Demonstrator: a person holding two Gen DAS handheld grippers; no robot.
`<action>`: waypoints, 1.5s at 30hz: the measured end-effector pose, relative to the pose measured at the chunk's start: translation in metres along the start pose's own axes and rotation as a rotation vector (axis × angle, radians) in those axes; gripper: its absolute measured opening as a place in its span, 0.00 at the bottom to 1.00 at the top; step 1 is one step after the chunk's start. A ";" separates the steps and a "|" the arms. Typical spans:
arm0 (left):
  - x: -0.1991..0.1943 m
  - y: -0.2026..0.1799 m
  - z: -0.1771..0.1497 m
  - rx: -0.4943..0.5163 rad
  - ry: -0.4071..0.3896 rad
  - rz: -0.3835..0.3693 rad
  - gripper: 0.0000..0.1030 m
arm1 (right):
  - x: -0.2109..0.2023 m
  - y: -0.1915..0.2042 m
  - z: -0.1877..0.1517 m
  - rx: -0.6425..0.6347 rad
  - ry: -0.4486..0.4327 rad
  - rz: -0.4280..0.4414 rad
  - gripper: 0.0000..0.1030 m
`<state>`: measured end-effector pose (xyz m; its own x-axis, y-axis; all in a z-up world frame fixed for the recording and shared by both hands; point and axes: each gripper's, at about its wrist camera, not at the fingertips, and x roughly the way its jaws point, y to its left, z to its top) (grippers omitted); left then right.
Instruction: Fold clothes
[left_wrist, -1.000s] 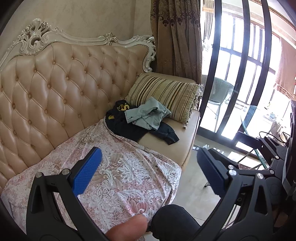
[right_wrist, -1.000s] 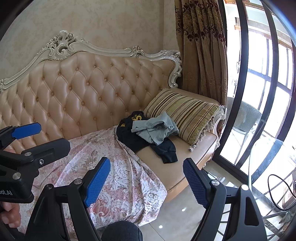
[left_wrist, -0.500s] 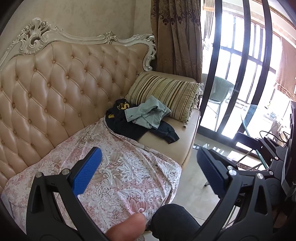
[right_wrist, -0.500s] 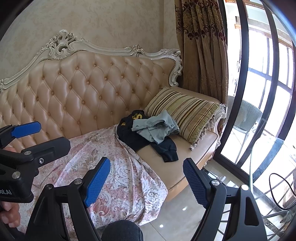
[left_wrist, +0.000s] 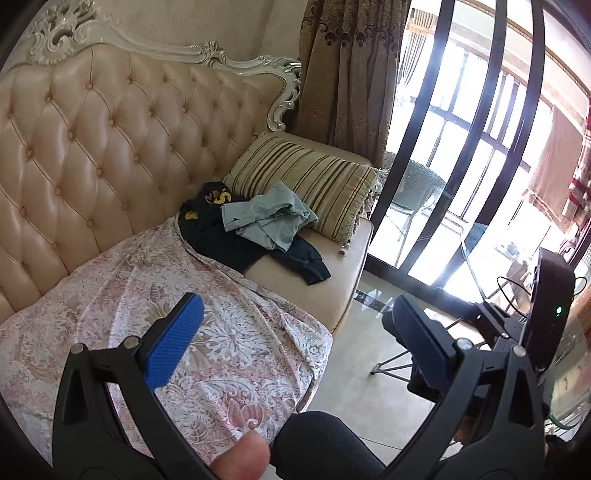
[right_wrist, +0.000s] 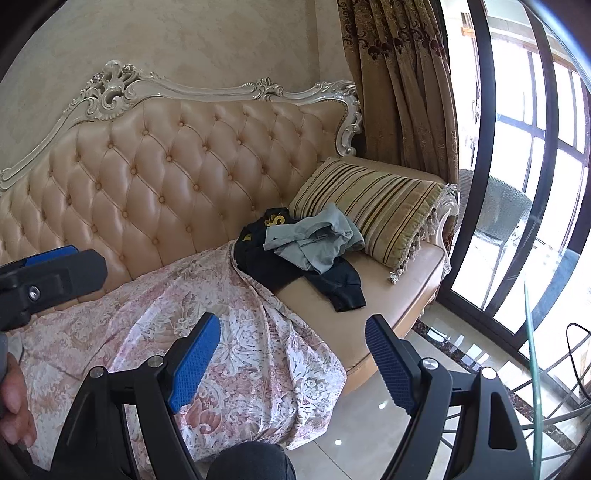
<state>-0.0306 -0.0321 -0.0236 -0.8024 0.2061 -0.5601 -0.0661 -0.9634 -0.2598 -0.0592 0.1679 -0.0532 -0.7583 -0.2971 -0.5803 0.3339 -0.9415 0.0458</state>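
Both grippers hang with blue pads spread wide and nothing between them — the left gripper (left_wrist: 295, 343) and the right gripper (right_wrist: 291, 362) over the front edge of the sofa (right_wrist: 373, 295). Below them a floral sheet (right_wrist: 240, 332) drapes the seat. Beyond, near the seat's far end, a grey-green garment (right_wrist: 317, 240) lies crumpled on a black garment (right_wrist: 273, 266) — both against a striped cushion (right_wrist: 384, 206).

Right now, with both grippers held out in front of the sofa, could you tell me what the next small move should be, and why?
Probably reach the right gripper forward to the grey-green garment. Both it and the left gripper are open and empty, well short of the clothes. That garment lies crumpled on top of the dark garment beside the striped cushion, so it likely comes off first.
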 end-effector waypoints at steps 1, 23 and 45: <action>0.007 0.005 0.003 -0.007 0.005 0.001 1.00 | 0.008 -0.002 -0.001 0.006 0.002 0.001 0.80; 0.430 -0.006 0.091 0.486 0.328 0.046 0.42 | 0.122 -0.061 -0.002 0.194 0.019 0.076 0.80; 0.270 0.050 0.197 0.205 0.071 0.104 0.06 | 0.164 -0.067 -0.016 0.273 0.106 0.131 0.80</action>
<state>-0.3670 -0.0582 -0.0331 -0.7679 0.1084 -0.6313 -0.1099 -0.9933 -0.0370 -0.1970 0.1846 -0.1642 -0.6517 -0.4141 -0.6355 0.2515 -0.9084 0.3341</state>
